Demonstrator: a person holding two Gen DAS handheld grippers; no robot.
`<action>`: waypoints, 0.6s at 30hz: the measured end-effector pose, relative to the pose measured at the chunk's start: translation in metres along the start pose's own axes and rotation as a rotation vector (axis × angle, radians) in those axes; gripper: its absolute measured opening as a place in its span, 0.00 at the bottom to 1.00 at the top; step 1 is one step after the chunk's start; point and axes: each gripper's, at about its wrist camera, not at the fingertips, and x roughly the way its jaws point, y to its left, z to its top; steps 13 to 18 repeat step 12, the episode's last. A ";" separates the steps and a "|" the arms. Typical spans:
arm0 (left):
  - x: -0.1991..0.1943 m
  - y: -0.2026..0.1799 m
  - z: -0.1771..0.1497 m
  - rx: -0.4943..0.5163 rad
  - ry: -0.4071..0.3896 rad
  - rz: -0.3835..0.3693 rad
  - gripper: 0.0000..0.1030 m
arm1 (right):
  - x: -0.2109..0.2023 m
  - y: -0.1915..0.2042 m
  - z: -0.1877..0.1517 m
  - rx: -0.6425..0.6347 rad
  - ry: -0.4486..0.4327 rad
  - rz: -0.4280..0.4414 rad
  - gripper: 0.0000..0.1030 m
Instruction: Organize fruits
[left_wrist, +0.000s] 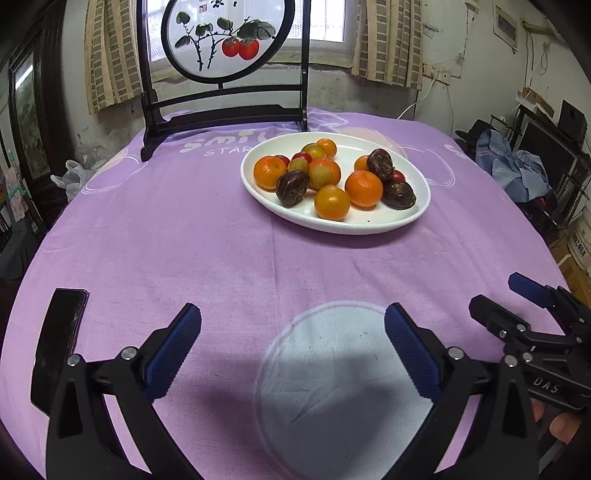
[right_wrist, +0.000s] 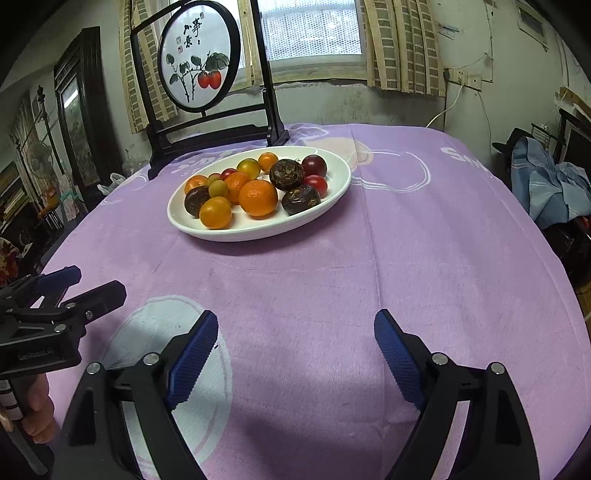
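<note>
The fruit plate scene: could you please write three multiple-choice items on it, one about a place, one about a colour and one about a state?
1. Where does the fruit lie?
A. All on the white plate
B. Scattered on the cloth
C. In a basket

2. What colour is the tablecloth?
A. Green
B. Purple
C. Red

3. How do the two grippers stand?
A. Both shut on fruit
B. One open, one shut
C. Both open and empty

Answers:
1 A: every orange and dark fruit sits on the white plate.
2 B: the tablecloth is purple with white print.
3 C: the left gripper and right gripper show blue fingers spread wide, with nothing between them.
</note>
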 end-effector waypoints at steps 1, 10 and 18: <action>0.001 0.000 -0.001 -0.001 0.006 -0.002 0.95 | 0.000 -0.001 -0.001 0.002 0.001 -0.001 0.85; 0.025 0.010 -0.020 -0.024 0.106 0.027 0.96 | 0.008 -0.008 -0.018 0.010 0.088 0.015 0.85; 0.030 0.013 -0.024 -0.030 0.133 0.019 0.96 | 0.009 -0.006 -0.022 -0.002 0.104 0.005 0.85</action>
